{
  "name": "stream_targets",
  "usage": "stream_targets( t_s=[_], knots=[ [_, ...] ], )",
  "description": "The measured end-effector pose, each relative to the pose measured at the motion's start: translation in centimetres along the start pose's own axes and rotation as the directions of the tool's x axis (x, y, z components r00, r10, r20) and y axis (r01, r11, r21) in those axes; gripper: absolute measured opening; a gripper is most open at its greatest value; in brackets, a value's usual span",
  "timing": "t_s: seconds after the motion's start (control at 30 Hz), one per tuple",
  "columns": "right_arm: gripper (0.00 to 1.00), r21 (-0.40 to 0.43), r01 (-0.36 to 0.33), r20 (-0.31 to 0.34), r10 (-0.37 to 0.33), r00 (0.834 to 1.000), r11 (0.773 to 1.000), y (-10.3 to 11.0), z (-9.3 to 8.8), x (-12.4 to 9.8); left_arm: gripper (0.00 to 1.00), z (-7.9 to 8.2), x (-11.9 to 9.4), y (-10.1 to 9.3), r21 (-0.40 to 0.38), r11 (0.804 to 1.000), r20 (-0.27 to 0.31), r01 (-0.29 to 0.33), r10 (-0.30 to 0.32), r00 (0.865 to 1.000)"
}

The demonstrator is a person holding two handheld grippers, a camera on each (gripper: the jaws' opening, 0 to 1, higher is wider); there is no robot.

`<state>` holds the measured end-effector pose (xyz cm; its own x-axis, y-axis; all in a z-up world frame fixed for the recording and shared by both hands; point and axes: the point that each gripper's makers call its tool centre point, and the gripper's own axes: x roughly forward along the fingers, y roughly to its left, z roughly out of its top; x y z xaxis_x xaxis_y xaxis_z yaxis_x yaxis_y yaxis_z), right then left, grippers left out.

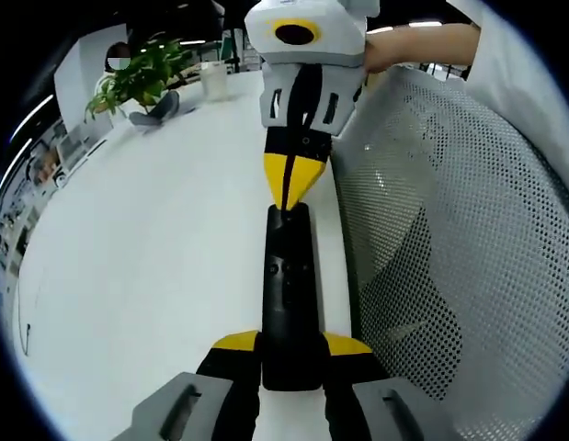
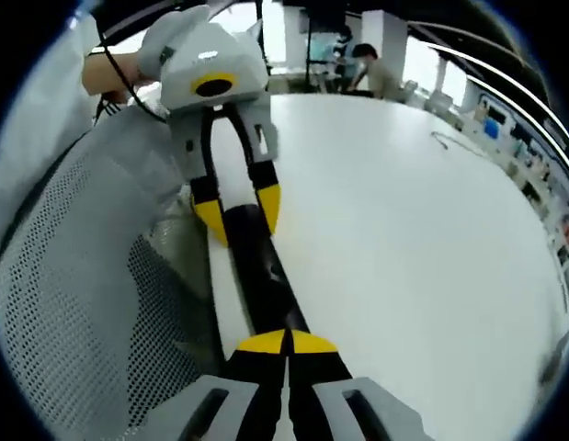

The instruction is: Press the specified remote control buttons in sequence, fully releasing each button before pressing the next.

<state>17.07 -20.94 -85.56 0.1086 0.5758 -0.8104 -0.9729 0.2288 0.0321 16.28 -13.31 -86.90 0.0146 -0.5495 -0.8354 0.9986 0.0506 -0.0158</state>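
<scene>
White table (image 1: 155, 239), black remote (image 1: 289, 303) lengthwise between left jaws, right jaws closed atop.

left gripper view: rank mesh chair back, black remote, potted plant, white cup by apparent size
1. Mesh chair back, spanning the right side.
2. Black remote, held between the left gripper jaws; it lies near the camera, which enlarges it.
3. Potted plant, far across the table.
4. White cup, also far, so true sizes are unsure.

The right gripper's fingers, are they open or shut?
Shut: the right gripper has its yellow fingers meeting tip to tip over the remote.
</scene>
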Motion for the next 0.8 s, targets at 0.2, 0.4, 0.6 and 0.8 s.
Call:
stream_targets(
  t_s=[0.2,0.4,0.6,0.8],
  knots=[
    [0.00,-0.070,-0.013,-0.044,0.010,0.999,0.997,0.27,0.06,0.29,0.24,0.01,0.00,0.01,-0.002,1.000,0.001,-0.001,0.001,1.000],
    [0.00,-0.087,-0.018,-0.100,0.009,0.995,0.996,0.10,0.09,0.48,0.24,0.02,0.00,0.01,-0.003,1.000,0.002,-0.001,0.001,1.000],
    [0.00,0.023,0.007,-0.041,-0.006,0.999,1.000,-0.05,0.12,0.40,0.24,0.01,-0.01,-0.01,-0.001,1.000,0.001,0.000,0.000,1.000],
    [0.00,-0.049,0.030,-0.002,-0.030,1.000,0.998,0.35,0.89,0.39,0.24,0.00,0.00,-0.04,-0.002,1.000,-0.004,-0.001,0.001,1.000]
  ],
)
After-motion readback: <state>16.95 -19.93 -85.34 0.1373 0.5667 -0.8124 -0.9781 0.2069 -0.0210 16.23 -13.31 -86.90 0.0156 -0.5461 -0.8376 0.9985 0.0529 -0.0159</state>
